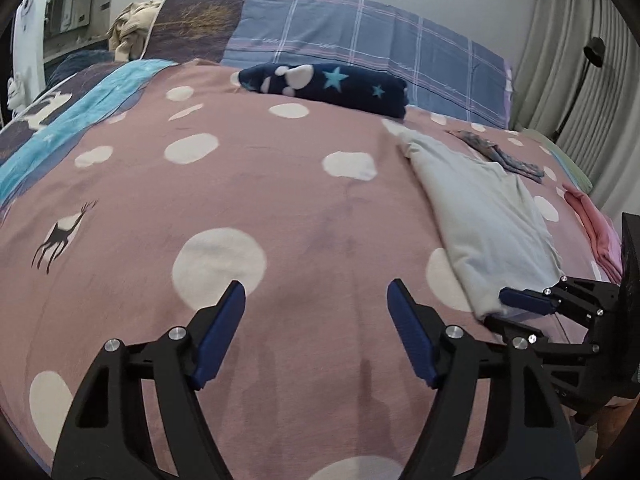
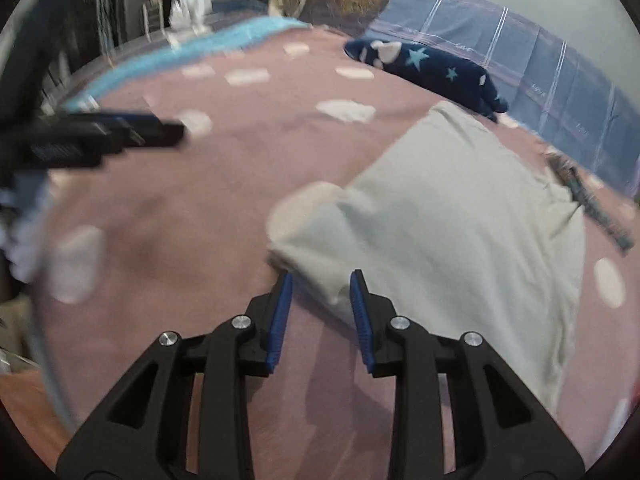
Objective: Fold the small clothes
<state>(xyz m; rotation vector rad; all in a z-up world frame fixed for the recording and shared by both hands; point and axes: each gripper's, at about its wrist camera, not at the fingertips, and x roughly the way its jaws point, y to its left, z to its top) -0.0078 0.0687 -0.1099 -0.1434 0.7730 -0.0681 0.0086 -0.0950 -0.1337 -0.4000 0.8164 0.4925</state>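
Note:
A pale grey-green garment lies folded lengthwise on the pink dotted bedspread. My right gripper is at the garment's near corner. Its jaws stand a little apart and the cloth's edge lies between the fingertips; the pads do not press on it. My left gripper hangs open over bare bedspread to the left of the garment, with nothing between its fingers. It also shows, blurred, at the left of the right wrist view.
A folded navy blanket with stars lies at the head of the bed before a plaid pillow. A dark patterned garment and a folded pink one lie beyond the pale garment. Grey curtains hang at the right.

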